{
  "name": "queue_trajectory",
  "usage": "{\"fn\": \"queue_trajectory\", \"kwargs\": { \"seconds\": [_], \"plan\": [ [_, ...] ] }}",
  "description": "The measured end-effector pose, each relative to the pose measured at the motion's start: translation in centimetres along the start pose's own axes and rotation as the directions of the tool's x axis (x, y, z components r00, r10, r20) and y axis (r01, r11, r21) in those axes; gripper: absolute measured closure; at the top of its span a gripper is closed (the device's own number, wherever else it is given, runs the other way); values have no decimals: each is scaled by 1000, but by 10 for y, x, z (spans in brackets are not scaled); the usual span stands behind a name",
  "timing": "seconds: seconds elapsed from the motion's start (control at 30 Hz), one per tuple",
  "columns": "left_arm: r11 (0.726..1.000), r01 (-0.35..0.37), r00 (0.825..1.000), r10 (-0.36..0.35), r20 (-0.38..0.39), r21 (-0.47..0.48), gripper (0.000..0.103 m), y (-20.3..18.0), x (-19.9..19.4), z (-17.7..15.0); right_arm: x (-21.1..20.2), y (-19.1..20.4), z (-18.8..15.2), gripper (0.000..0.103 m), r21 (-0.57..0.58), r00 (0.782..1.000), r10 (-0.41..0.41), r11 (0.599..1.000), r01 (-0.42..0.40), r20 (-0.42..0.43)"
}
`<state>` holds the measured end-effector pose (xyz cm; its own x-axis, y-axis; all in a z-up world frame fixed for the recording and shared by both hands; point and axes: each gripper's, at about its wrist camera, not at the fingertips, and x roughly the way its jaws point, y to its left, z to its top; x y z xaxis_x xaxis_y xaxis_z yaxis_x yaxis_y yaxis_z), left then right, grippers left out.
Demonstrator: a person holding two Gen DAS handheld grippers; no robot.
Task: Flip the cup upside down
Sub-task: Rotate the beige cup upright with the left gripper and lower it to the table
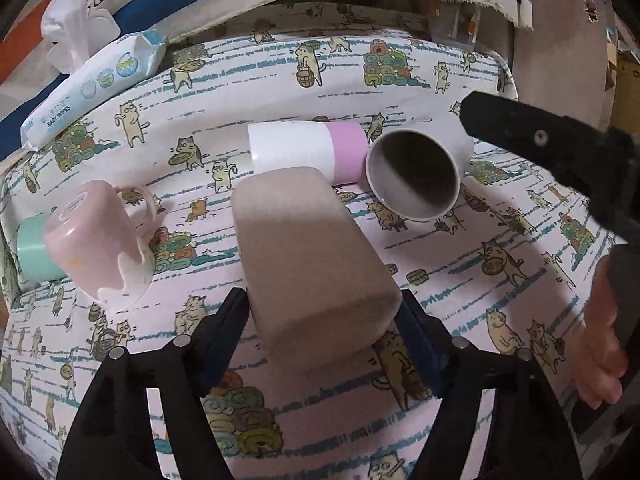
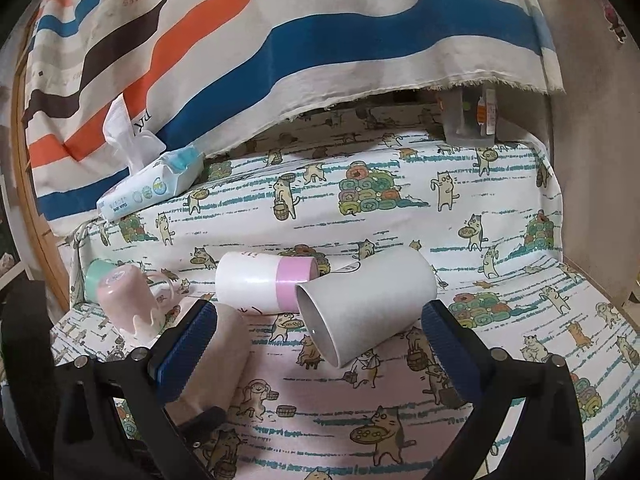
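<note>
My left gripper (image 1: 322, 312) is shut on a beige cup (image 1: 304, 252), held base forward above the cat-print cloth; the cup also shows at the left in the right wrist view (image 2: 224, 356). A grey cup (image 1: 416, 176) lies on its side, mouth toward me, just beyond it. In the right wrist view the grey cup (image 2: 368, 304) lies a little ahead of my open right gripper (image 2: 316, 340), whose fingers stand either side of it without touching. A white cup with a pink band (image 1: 308, 152) (image 2: 264, 280) lies on its side against the grey cup.
A pink mug (image 1: 100, 240) (image 2: 128, 300) stands upside down at the left with a mint cup (image 1: 32, 248) behind it. A baby-wipes pack (image 1: 92, 88) (image 2: 152, 188) lies at the back left. A striped cloth (image 2: 280, 40) hangs behind. A wall (image 2: 592, 160) bounds the right.
</note>
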<state>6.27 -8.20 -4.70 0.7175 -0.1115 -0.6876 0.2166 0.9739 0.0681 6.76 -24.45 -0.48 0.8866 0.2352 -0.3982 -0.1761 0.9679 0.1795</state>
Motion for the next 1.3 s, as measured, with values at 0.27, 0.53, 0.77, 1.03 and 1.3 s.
{"fn": "queue_trajectory", "kwargs": {
  "seconds": [0.27,0.53,0.77,1.03,1.3],
  "plan": [
    [1000,-6,1000,6,22,13,34,7,-23,2,-1,4,-1,0,-21,1000,-3,1000,3,0],
    [1000,-14,1000,15,5,-24,35,22,-30,19,2,-1,-2,0,4,1000,-2,1000,2,-14],
    [1000,-5,1000,5,-8,-26,35,25,-33,37,-7,11,-4,0,-59,997,-45,997,49,63],
    [996,18,1000,-19,-5,-91,35,36,-31,46,-12,-3,1,0,1,991,-94,996,94,92],
    [988,86,996,-85,8,-128,37,42,-38,56,0,9,-4,0,-79,992,-121,989,123,38]
  ]
}}
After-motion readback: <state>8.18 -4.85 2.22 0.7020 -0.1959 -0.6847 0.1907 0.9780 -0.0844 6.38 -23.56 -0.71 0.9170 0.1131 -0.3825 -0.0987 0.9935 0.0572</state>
